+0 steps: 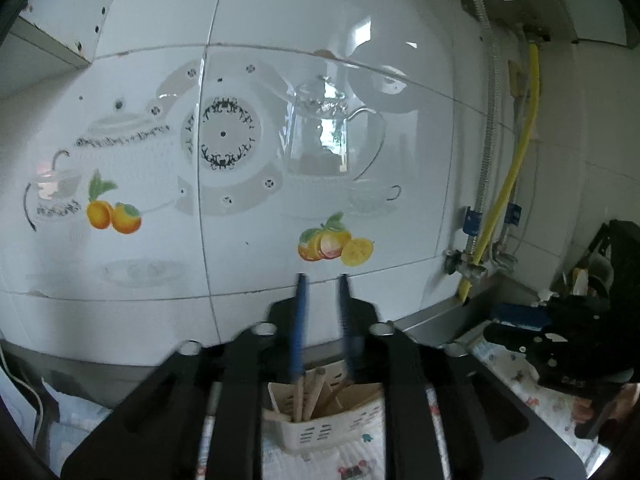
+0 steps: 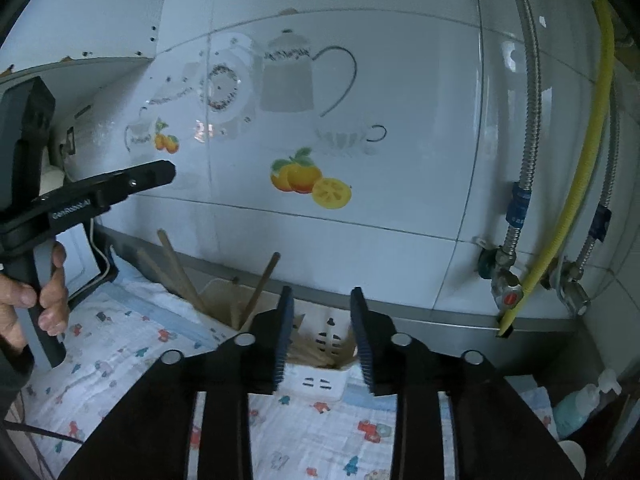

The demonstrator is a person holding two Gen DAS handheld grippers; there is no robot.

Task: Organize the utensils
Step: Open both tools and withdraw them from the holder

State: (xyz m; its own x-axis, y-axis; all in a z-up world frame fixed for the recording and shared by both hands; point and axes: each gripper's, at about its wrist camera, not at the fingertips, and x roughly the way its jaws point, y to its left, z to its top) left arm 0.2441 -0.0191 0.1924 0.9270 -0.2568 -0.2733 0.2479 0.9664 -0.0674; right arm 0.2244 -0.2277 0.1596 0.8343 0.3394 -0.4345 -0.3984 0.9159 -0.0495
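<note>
1. Left wrist view: your left tongs (image 1: 322,280) are parted with nothing between the blue pads, pointing up at the tiled wall (image 1: 280,40) with the fruit and teapot decals; right below them sits the white utensil holder (image 1: 324,420) on the patterned cloth (image 1: 360,464), with wooden utensils (image 1: 308,392) already standing in it; off to the right you can see your right tongs (image 1: 504,320) as a dark shape near the counter's back edge, too side-on here to read the jaws.

2. Right wrist view: your right tongs (image 2: 322,294) are open too and carrying nothing; the holder (image 2: 320,364) sits straight ahead, just past the pads, and the wooden handles (image 2: 256,292) lean out of it toward the back left; there's also some pale straw-coloured stuff in the nearer compartment, too blurry to name; your left hand (image 2: 40,296) grips the other tool's handle at the left edge, and those left tongs (image 2: 160,172) hang in the air well above the cloth (image 2: 120,340); pipes and a yellow hose (image 2: 576,184) run down the wall on the right.

3. Where you're at, as I read it: both tools are empty and up off the counter (image 2: 440,316), so this looks like a between-items moment or close to finished; I can't spot any loose utensil lying on the cloth in either view.

4. Next move: tilt a camera down and scan the cloth for leftovers; if there's one, come in low with the pads spread across its handle, then drop it upright into a compartment without knocking the leaning ones.
</note>
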